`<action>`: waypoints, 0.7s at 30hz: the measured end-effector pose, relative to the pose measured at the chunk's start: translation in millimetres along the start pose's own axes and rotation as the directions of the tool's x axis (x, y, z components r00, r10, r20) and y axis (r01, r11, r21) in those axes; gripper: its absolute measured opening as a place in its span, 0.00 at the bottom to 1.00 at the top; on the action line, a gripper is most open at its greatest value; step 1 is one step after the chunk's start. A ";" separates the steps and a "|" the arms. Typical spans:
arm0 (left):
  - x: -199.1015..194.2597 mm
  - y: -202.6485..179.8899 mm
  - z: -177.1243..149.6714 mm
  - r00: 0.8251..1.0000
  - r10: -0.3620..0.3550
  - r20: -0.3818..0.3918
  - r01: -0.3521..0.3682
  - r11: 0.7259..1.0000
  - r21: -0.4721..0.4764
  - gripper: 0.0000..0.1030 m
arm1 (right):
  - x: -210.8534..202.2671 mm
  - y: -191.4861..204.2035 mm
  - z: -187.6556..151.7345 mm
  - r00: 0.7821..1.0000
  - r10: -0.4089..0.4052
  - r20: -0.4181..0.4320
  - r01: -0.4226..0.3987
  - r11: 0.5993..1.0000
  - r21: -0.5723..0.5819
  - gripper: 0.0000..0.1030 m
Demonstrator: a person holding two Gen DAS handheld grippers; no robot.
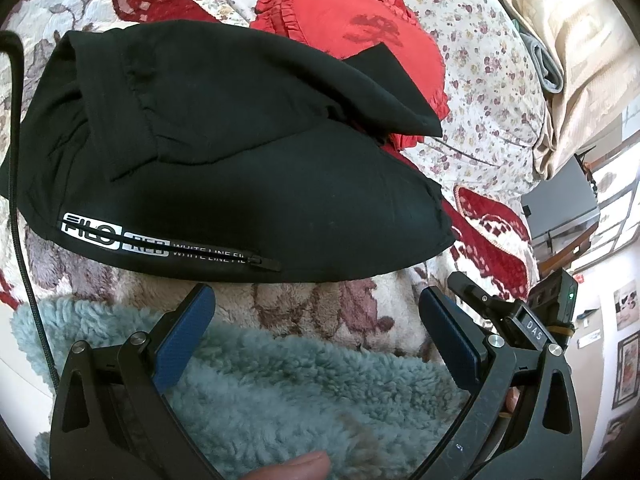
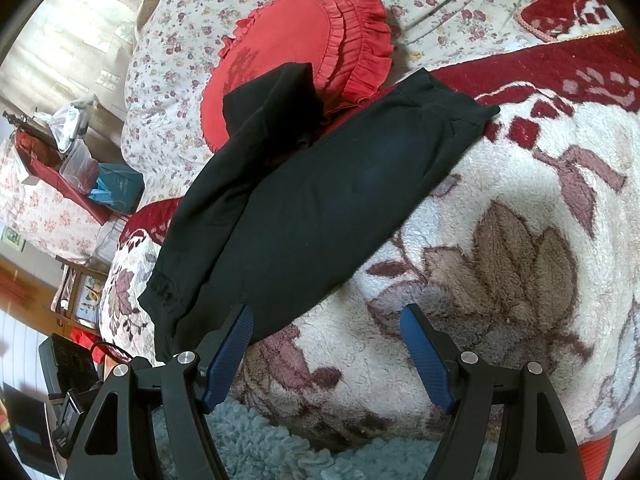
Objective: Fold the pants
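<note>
A: Where are the pants sitting?

B: Lying folded in a black bundle on the floral blanket on the bed. Far end is draping over the red cushion. A narrower top layer is lying over the wider one in the left wrist view, with one corner pointing right onto the cushion.

A: Left claw?

B: Spread wide, gripping nothing. Pants are lying just ahead of its blue pads, not touching. A strip of blanket is showing between the pad tips and the near hem. The logo print and zipper pull are running along that near edge. A teal fleece is lying under the claw.

A: Right claw?

B: Also spread wide, nothing between the fingers. Pants are running diagonally, up and to the right, away from it. Their near end is reaching the left pad; can't tell whether they're touching or the pad is just overlapping it. The right pad is hanging over bare blanket, apart from the fabric.

A: Cushion in that view?

B: The cushion is sitting beyond the pants, with one black flap lying on it.
</note>
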State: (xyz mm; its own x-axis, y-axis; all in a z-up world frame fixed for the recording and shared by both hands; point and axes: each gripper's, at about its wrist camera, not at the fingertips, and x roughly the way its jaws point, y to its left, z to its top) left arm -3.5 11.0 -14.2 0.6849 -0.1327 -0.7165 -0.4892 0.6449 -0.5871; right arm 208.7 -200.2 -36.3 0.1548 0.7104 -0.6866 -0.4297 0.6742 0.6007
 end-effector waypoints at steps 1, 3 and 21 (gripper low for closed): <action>-0.3 -0.8 -0.9 1.000 -0.004 0.000 0.004 1.000 -0.002 0.99 | 0.1 -0.2 0.2 1.000 0.000 0.000 0.000 1.000 0.001 0.73; -2.2 3.7 1.3 1.000 -0.014 0.000 0.014 1.000 -0.008 0.99 | 0.0 0.0 0.2 1.000 0.001 0.000 -0.001 1.000 0.001 0.73; -11.1 9.2 7.7 0.999 -0.049 -0.005 0.049 0.998 -0.030 0.99 | -0.2 -2.2 0.3 1.000 0.009 0.003 -0.009 1.000 0.013 0.73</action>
State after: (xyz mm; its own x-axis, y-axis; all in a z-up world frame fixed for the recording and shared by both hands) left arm -11.4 24.2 -8.8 0.7056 -0.1681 -0.6884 -0.4711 0.6144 -0.6329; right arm 209.9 -201.7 -37.4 0.1537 0.7169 -0.6800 -0.4191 0.6705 0.6122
